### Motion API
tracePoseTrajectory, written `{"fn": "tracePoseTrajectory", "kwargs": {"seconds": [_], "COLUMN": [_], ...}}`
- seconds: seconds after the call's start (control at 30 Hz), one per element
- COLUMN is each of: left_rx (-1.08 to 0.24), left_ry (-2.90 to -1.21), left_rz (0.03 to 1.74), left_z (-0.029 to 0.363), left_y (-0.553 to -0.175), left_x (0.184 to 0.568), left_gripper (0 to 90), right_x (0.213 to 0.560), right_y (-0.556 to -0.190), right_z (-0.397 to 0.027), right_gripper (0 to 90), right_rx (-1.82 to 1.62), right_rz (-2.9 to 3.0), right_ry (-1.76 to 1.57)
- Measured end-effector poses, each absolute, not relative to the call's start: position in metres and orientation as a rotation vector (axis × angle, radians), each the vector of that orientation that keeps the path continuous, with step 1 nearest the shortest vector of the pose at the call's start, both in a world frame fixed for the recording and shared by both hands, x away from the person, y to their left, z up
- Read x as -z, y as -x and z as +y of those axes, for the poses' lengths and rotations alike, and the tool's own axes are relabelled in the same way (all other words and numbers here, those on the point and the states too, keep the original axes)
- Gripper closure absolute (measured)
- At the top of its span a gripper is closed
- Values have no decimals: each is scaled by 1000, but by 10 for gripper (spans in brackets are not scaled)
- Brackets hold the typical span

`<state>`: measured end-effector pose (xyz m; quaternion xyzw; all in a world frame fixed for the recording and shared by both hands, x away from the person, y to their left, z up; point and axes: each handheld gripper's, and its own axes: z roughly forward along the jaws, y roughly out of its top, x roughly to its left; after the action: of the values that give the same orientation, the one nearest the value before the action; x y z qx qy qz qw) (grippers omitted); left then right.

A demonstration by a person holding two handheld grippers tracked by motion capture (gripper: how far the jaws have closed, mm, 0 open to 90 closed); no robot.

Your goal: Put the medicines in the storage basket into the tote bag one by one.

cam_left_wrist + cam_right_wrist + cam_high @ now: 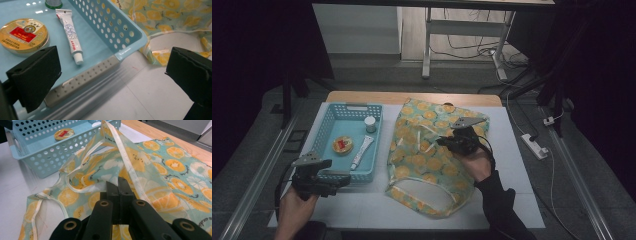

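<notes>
On the tabletop point(512, 165): citrus-print fabric bag point(432, 160) lies flat beside the blue basket point(328, 127), mouth toward the person.

Right gripper point(448, 141) sits over the bag's middle, jaws pressed together on a fold of its cloth, lifting a strap into a peak. Left gripper point(343, 179) hovers at the basket's near corner, jaws spread wide, holding nothing. Bag looks light, limp and thin, likely to sag and slide; best taken at the bound rim or strap. Left gripper view gives the basket's contents up close: round tin point(23, 35), white tube point(71, 36), a small capped bottle point(53, 3). Right gripper view shows the raised strap, lost from above.
</notes>
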<state>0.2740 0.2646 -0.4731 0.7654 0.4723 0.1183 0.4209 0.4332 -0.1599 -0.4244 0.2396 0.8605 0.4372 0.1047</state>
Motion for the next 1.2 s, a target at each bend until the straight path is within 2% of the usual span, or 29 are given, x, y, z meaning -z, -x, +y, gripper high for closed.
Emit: {"fn": "tracePoseTrajectory", "kwargs": {"seconds": [0.4, 0.73, 1.2], "left_rx": [-345, -284, -323], "left_ry": [-1934, -1934, -1982], "left_rz": [1194, 1236, 1297], "left_z": [265, 269, 268], "left_y": [-300, -324, -359], "left_x": [469, 464, 461], "left_gripper": [4, 0, 0], "right_x": [425, 423, 422], "right_y": [-434, -435, -435], "right_z": [-161, -162, -162], "right_gripper": [900, 900, 900], "right_rx": [-1289, -1296, -1301], "right_rz": [2536, 2527, 2519], "right_ry": [-708, -706, -704]}}
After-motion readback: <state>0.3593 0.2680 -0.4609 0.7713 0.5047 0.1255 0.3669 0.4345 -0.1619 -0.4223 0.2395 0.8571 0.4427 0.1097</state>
